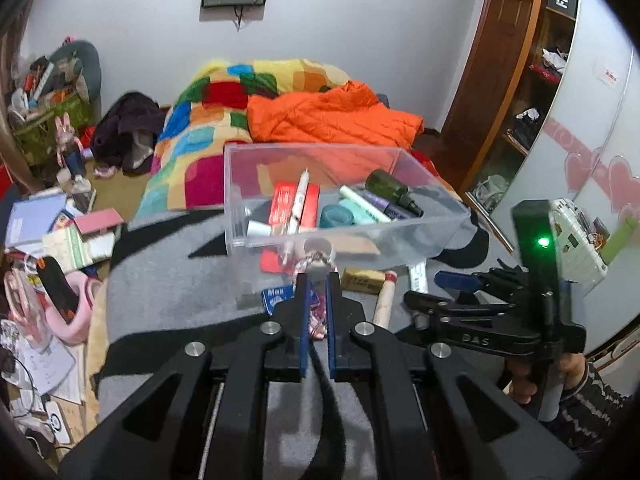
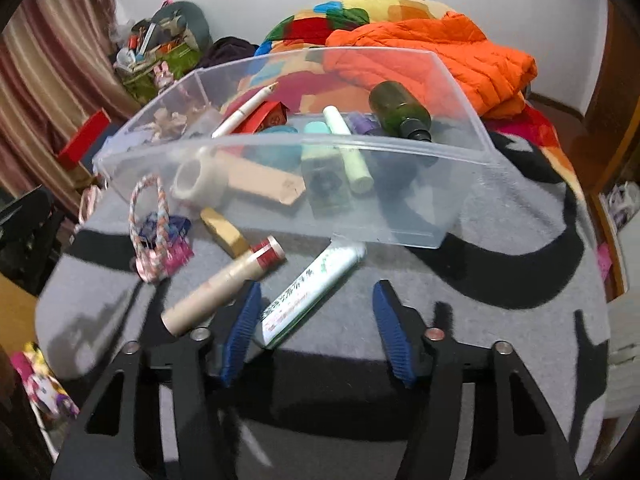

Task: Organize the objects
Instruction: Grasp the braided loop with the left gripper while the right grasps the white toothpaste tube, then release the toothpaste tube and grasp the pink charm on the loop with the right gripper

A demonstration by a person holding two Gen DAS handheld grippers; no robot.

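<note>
The white tube lies flat on the grey blanket, between my right claw pads, just before the clear bin. I judge it light, smooth, slightly squashy; best taken across its middle. That claw stands open, empty. My left claw is closed on nothing

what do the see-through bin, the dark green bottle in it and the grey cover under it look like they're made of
Bin: clear, smooth plastic, by the look; the contents show through its slightly hazy walls.
Dark green bottle: tinted glass or glossy plastic, which one I cannot tell; it has bright highlights and a black cap.
Grey cover: soft matte fabric, likely fleece or a blanket, with black woven or printed shapes.
</note>
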